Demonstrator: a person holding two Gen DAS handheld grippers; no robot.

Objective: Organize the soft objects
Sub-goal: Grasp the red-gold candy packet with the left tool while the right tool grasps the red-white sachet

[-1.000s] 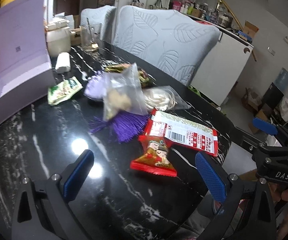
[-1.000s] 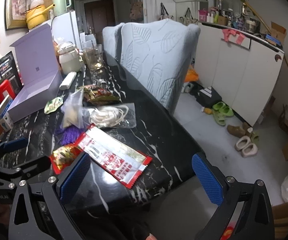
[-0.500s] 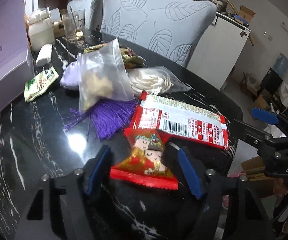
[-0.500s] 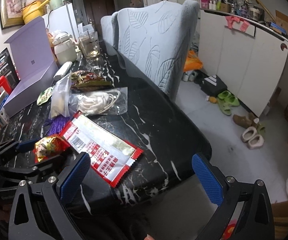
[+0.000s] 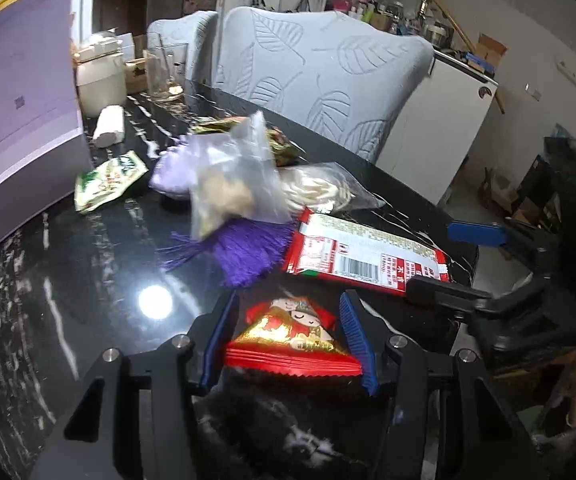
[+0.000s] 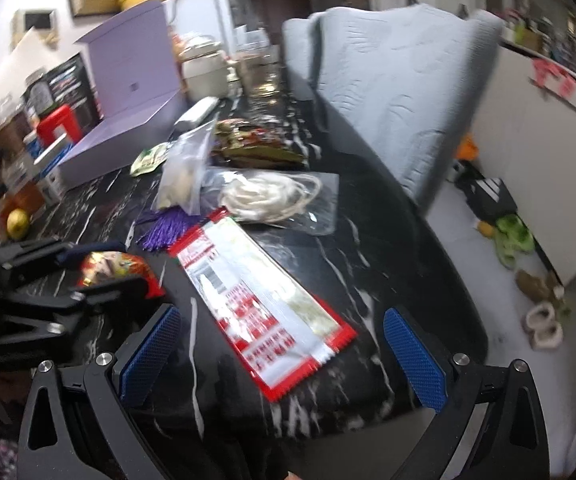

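A small red and gold snack packet (image 5: 291,336) lies on the black marble table (image 5: 68,280). My left gripper (image 5: 288,308) is shut on it, a blue pad pressing each side. The same packet (image 6: 108,266) shows at the left of the right wrist view, in the left fingers. A long red and white packet (image 6: 264,292) lies flat beside it. My right gripper (image 6: 280,320) hovers open over that packet's near end, nothing between its pads. Behind lie a purple tassel (image 5: 244,248), a clear bag of beige pieces (image 5: 228,184) and a clear bag of white cord (image 5: 315,190).
An open lilac box (image 5: 20,120) stands at the left, a green sachet (image 5: 108,180) in front of it. A jar and a glass are at the table's far end. Grey leaf-patterned chairs (image 5: 327,80) stand behind. The table's rounded edge (image 6: 439,264) drops to the floor on the right.
My left gripper has closed from wide open onto the red and gold packet. My right gripper has sunk and rolled closer over the long red and white packet, still open.
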